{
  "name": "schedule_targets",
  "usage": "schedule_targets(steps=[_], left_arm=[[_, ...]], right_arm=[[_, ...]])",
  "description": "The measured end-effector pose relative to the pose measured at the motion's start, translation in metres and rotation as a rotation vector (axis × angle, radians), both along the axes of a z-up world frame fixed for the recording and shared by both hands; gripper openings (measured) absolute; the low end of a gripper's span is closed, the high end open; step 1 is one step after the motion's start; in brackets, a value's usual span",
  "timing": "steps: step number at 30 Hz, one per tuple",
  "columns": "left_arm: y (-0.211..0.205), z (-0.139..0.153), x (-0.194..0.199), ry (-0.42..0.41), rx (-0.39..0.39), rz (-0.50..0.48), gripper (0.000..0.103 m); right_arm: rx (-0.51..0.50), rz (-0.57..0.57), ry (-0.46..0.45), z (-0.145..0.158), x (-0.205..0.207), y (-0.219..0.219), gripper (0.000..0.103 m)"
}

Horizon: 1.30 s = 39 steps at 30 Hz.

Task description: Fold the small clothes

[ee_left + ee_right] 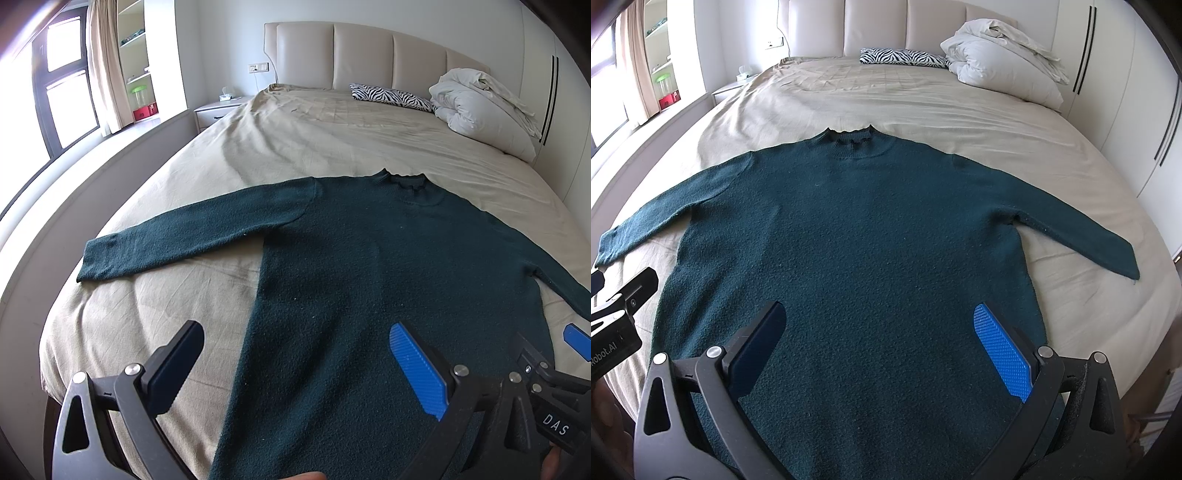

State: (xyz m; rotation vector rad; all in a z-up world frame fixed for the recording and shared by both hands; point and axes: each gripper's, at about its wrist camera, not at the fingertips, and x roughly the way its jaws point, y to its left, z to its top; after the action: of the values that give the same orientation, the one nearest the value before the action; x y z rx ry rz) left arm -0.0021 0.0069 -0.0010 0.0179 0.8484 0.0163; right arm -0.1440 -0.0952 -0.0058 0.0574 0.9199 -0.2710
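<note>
One sweater (849, 240) (spread flat), two grippers' jaws wide.

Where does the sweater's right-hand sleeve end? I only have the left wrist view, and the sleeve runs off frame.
Observer: The sleeve lies straight and flat on the bed, with its cuff short of the bed's edge.
Operator: Is the right gripper holding anything?
Observer: No. The right gripper is open above the lower body of the sweater.
Operator: Any folds on that side?
Observer: None. The body's right edge lies flat, not turned over.
</note>
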Motion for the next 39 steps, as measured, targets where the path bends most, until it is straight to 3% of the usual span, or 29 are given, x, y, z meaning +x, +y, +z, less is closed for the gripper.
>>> schedule_targets(steps=[39], left_arm=[[0.017, -0.012, 0.003, 0.000, 0.009, 0.018, 0.103]], right_arm=[[0.005, 0.005, 0.007, -0.004, 0.001, 0.003, 0.103]])
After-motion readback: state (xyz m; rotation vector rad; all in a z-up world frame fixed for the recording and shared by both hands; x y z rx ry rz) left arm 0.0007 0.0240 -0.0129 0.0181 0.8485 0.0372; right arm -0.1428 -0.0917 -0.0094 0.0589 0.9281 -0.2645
